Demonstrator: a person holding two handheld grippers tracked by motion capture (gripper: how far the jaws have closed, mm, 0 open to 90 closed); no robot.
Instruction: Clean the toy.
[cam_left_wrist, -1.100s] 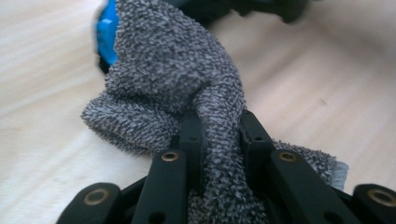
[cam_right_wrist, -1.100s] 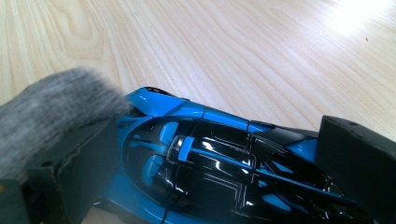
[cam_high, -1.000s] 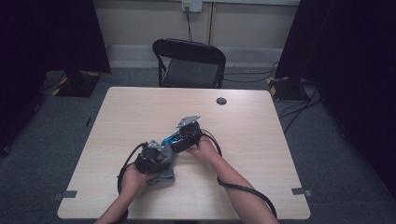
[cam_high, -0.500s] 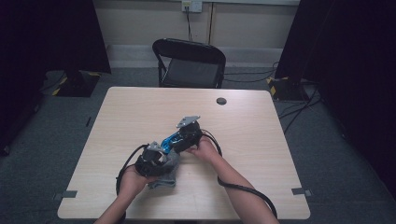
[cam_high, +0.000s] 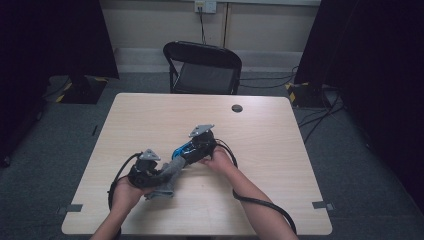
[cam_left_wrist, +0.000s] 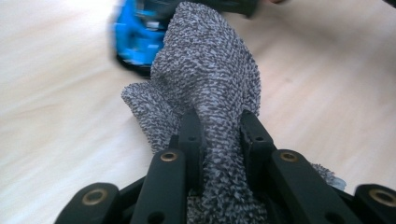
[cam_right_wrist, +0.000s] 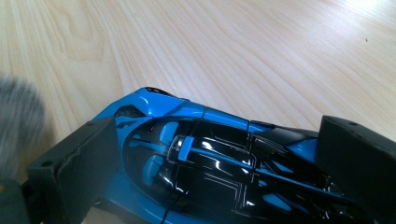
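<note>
Toy car (cam_right_wrist: 205, 163), blue and black and glossy, sits low over the wooden table (cam_high: 280, 150) near its middle, gripped across its body by the right gripper (cam_high: 186, 152), whose jaws press on both flanks. Against the car's near end lies a grey knitted cloth (cam_left_wrist: 210, 84), bunched and pinched tight between the narrow jaws of the left gripper (cam_left_wrist: 219, 135); in the high view that cloth (cam_high: 167, 175) drapes from the left gripper (cam_high: 155, 172) toward the car (cam_high: 179, 151). Wiping the car looks like the step in hand, and doing it well probably means keeping the right grip steady while the cloth strokes along the bodywork with light pressure, so the car does not twist out of the jaws. A black chair (cam_high: 202, 67) stands beyond the table's far edge
</note>
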